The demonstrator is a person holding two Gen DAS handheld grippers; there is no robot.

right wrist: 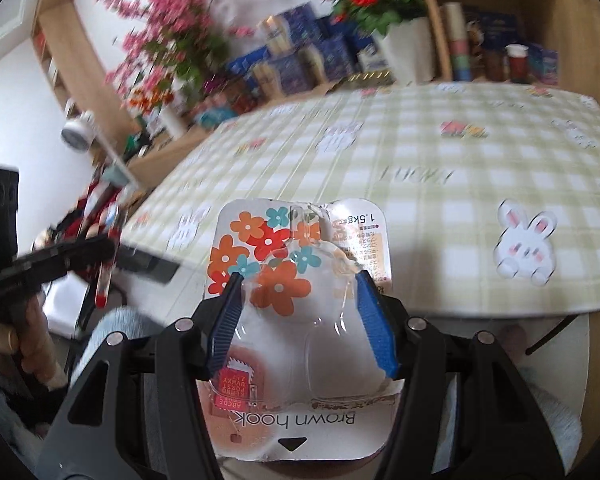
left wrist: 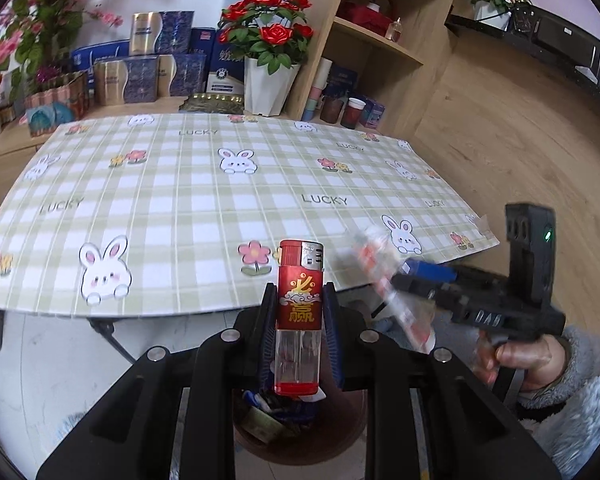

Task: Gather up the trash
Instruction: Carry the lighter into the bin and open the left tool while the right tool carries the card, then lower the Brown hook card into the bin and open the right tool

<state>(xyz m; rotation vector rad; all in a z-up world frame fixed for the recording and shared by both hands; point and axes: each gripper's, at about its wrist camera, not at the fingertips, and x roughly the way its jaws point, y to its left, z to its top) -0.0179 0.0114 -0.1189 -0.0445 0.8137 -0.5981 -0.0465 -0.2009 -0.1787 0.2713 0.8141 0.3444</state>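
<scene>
Red and clear plastic marks the lighter (left wrist: pixel 299 320), which stands upright between the blue pads of the left gripper (left wrist: pixel 299 312), the jaws clamped together on its sides. It hangs off the near edge of the table (left wrist: pixel 180 208), just above a brown trash bin (left wrist: pixel 300 436) on the floor that already holds wrappers and scraps.

To the right, the right gripper (right wrist: pixel 298 320) is clamped on a hook blister pack (right wrist: pixel 300 300), a flowered card under a clear bubble printed "Brown hook"; its blue pads press on either side of the bubble. In the left wrist view that pack is a blur near the table's right corner, with the person's hand (left wrist: pixel 516 356) in a fuzzy grey sleeve on the handle.

A green checked cloth with rabbits and "LUCKY" covers the table. At its far side, red roses (left wrist: pixel 270 34) stand in a white pot beside blue boxes (left wrist: pixel 172 60).
</scene>
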